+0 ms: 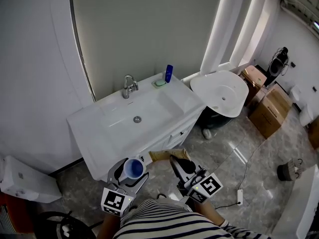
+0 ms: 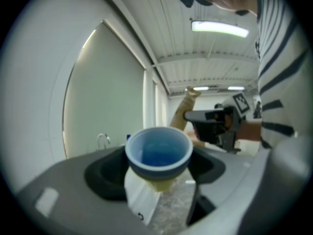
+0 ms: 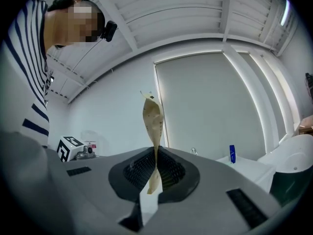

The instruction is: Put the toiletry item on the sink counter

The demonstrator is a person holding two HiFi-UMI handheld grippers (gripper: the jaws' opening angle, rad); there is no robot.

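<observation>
Blue cup [image 1: 133, 168] clasped in my left gripper [image 1: 132, 175]; tan paper packet [image 1: 164, 155] pinched in right gripper [image 1: 175, 162]. Carry step, I judge: sink counter [image 1: 179, 99] at twelve o'clock, reach forward next.

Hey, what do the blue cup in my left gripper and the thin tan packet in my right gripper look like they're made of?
The round blue cup: probably plastic, with a smooth matt surface and an even moulded rim. The thin tan packet: looks like kraft paper, dull, creased and twisting as it stands up.
</observation>
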